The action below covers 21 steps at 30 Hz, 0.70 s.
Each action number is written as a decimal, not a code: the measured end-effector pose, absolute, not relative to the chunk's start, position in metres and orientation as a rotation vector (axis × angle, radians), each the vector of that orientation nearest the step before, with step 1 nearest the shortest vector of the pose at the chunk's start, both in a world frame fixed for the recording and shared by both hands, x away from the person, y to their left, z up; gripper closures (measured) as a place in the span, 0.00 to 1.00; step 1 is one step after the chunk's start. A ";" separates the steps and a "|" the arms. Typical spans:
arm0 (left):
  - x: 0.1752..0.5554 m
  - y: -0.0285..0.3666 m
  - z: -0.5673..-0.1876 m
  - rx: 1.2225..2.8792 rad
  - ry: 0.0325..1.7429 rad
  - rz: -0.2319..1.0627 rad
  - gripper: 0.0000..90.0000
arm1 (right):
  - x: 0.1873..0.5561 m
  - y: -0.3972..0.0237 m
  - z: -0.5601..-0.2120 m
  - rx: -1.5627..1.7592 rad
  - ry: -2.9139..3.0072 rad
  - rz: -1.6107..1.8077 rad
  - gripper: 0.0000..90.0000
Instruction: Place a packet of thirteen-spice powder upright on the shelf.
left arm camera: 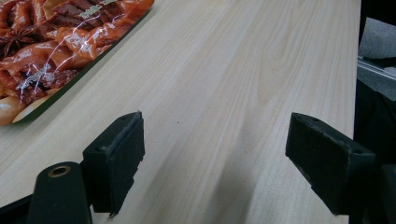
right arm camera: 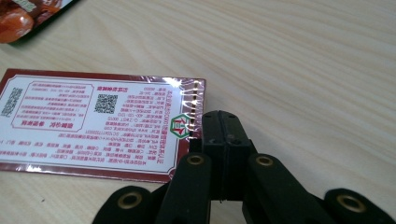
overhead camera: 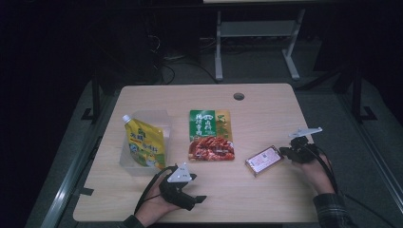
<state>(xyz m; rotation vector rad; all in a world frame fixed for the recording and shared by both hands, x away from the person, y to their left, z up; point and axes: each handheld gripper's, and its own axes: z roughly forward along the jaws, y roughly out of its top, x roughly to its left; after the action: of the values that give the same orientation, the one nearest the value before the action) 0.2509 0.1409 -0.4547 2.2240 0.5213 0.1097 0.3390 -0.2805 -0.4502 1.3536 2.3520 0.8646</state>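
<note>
Overhead, a light wooden table (overhead camera: 266,99) carries three food packets, seen from the person's side. At far left a yellow spouted pouch (overhead camera: 144,142) stands in a clear plastic container (overhead camera: 153,117). Just below it, near the front edge, the left gripper (overhead camera: 195,187) rests in the person's left hand (overhead camera: 151,209), its jaws spread wide over bare tabletop with nothing between them. At centre a green packet printed with red braised meat (overhead camera: 211,135) lies flat. To its right lies a small dark-red packet (overhead camera: 263,160), its white label of fine print and QR codes facing up. At far right the right gripper (right arm camera: 220,122), jaws pressed together, pinches that packet's sealed edge, while the packet itself sits flat on the wood.
</note>
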 end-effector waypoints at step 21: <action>0.250 0.138 -0.455 2.217 0.488 0.115 0.20 | 0.320 -0.226 -0.449 1.147 2.534 0.930 1.00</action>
<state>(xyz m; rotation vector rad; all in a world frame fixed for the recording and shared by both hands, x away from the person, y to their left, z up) 0.2496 0.1378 -0.4545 2.2170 0.4885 0.1149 0.3201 -0.2256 -0.4488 1.1472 2.5341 0.9303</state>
